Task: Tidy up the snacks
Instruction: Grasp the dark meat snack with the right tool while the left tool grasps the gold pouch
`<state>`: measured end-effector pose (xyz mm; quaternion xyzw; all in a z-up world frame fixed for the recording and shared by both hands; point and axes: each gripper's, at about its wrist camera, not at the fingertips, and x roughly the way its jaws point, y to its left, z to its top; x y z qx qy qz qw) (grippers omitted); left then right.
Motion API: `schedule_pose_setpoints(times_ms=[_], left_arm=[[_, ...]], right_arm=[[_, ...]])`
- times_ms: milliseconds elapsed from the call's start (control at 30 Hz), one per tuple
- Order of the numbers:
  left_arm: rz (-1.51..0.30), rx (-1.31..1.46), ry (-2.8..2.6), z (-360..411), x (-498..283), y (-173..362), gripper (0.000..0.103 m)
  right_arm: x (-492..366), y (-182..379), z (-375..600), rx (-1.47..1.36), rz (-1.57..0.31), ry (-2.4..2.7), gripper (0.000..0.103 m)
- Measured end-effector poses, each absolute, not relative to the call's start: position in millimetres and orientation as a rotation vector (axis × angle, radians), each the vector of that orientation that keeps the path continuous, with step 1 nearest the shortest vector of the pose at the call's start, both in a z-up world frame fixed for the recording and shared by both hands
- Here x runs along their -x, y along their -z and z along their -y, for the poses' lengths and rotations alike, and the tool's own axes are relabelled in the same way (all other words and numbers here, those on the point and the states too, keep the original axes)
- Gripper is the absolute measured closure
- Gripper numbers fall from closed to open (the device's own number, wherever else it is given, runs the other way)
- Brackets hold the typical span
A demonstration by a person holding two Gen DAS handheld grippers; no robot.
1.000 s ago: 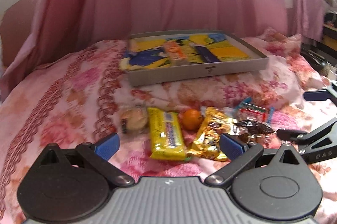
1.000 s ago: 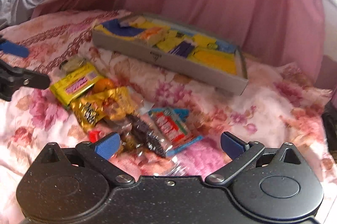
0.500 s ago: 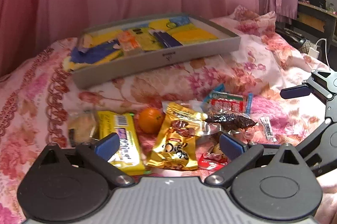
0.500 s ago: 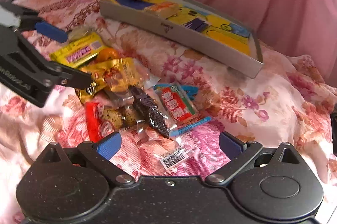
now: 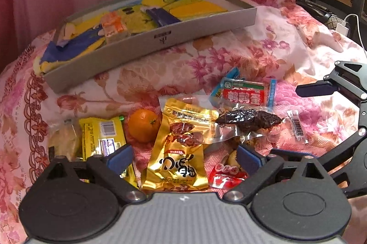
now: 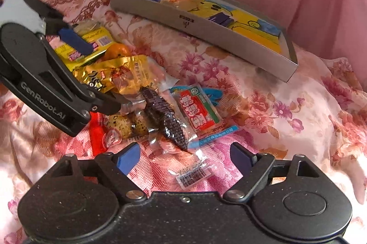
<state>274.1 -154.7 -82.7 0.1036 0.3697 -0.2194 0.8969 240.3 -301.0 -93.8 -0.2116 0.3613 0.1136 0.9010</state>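
We hover our left hand-held gripper (image 5: 184,155), jaws spread, over the shiny gold foil snack pouch (image 5: 181,145); our right hand-held gripper (image 6: 184,158), spread too, above the clear-wrapped dark dried snack (image 6: 164,116).

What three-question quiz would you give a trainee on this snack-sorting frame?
1. True or false: the orange already lies in the grey tray.
2. Which packet sits between the open fingers of the left gripper? A) gold pouch B) yellow bar C) blue-edged red packet
3. Fill in: the right gripper is ____, and holds nothing.

Key: 1 false, it lies on the floral bedspread; 2 A; 3 open.
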Motion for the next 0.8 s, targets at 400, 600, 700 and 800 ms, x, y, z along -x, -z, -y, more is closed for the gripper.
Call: schedule_pose_setpoints(times_ms=[400, 600, 700, 800], left_arm=[[-0.877, -0.145, 0.425, 148, -291, 92, 0.023], [-0.874, -0.147, 0.367, 145, -288, 90, 0.041], [-0.878, -0.125, 0.357, 143, -289, 89, 0.041], [-0.876, -0.144, 0.345, 147, -289, 91, 0.040]], right_arm=[[-263, 99, 307, 0.353, -0.731, -0.294, 0.025], [-264, 95, 310, 0.252, -0.784, -0.310, 0.050], [-264, 96, 311, 0.237, -0.799, -0.302, 0.050], [-265, 97, 311, 0.229, -0.805, -0.297, 0.050]])
